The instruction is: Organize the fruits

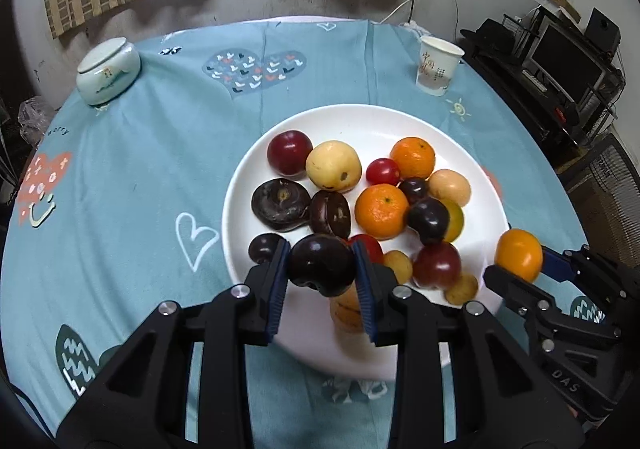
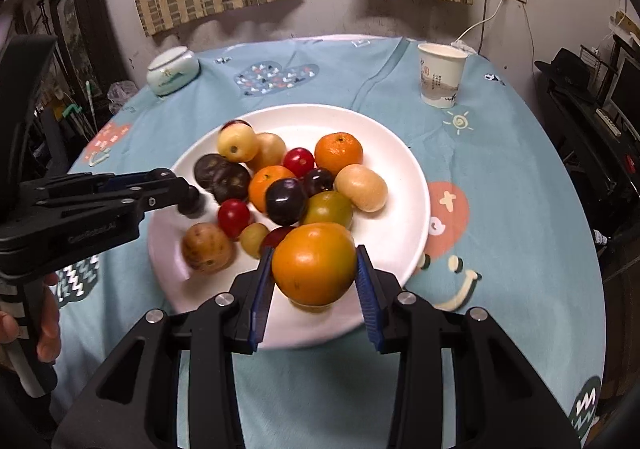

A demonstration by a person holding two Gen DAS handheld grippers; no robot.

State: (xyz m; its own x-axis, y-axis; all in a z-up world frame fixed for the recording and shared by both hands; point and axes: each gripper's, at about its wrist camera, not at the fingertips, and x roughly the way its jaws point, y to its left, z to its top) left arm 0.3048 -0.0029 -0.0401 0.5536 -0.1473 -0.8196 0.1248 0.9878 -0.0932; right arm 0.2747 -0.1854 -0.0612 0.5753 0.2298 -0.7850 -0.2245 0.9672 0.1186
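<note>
**Both grippers loaded over the fruit plate**

My left gripper (image 1: 322,269) is clamped on a dark plum (image 1: 322,264), its blue pads pressed to either side of the fruit, held above the near rim of the white plate (image 1: 360,117). My right gripper (image 2: 316,269) grips an orange fruit (image 2: 314,263) the same way, above the plate's near edge. The plate sits on the blue tablecloth (image 1: 140,153) and carries the other fruits in a loose heap: tangerines, yellow and red plums, dark ones. A paper cup (image 1: 437,65) and a lidded ceramic jar (image 1: 108,71) stand well apart at the table's far side.
</note>
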